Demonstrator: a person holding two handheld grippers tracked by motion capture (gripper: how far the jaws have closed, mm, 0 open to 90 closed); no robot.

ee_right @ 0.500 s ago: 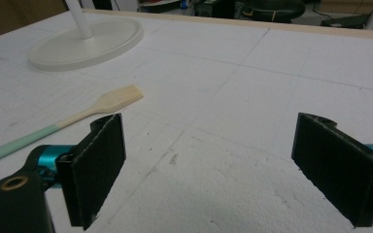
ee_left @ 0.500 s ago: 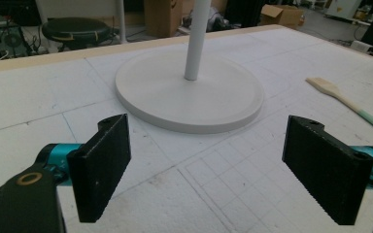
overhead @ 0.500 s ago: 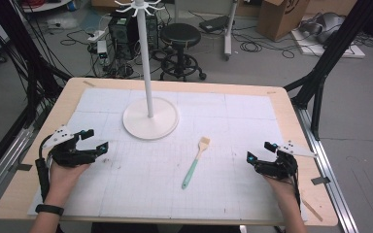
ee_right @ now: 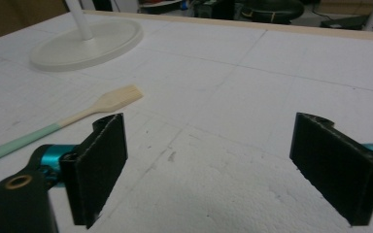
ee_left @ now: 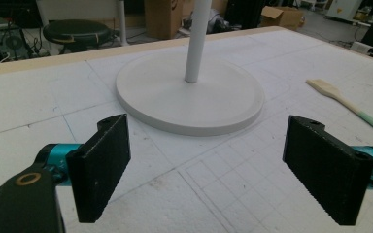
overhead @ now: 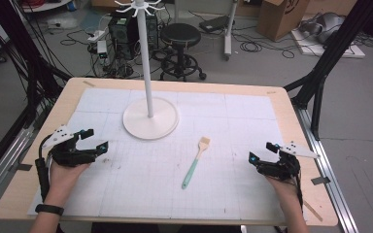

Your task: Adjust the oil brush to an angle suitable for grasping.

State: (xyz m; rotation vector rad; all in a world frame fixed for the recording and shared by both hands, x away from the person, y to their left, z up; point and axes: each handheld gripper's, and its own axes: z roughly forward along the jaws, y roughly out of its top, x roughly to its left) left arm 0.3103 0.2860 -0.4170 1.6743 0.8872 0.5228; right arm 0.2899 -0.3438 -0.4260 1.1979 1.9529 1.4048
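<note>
Both grippers rest low with jaws spread wide and empty, the left gripper [overhead: 91, 140] near the table's left edge, the right gripper [overhead: 261, 151] near its right. Between them, nothing blocks the brush [overhead: 196, 161], which lies flat on the white mat [overhead: 233, 121], pale bristles toward the white stand's round base [overhead: 150, 119], mint-green handle toward the person.

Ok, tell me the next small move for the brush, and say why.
Probably slide the right tool left toward the brush and line its open jaws across the green handle. The brush lies flat on the white mat, untouched, between the two tools and nearer the right one. The left tool is also open, resting near the stand.
</note>
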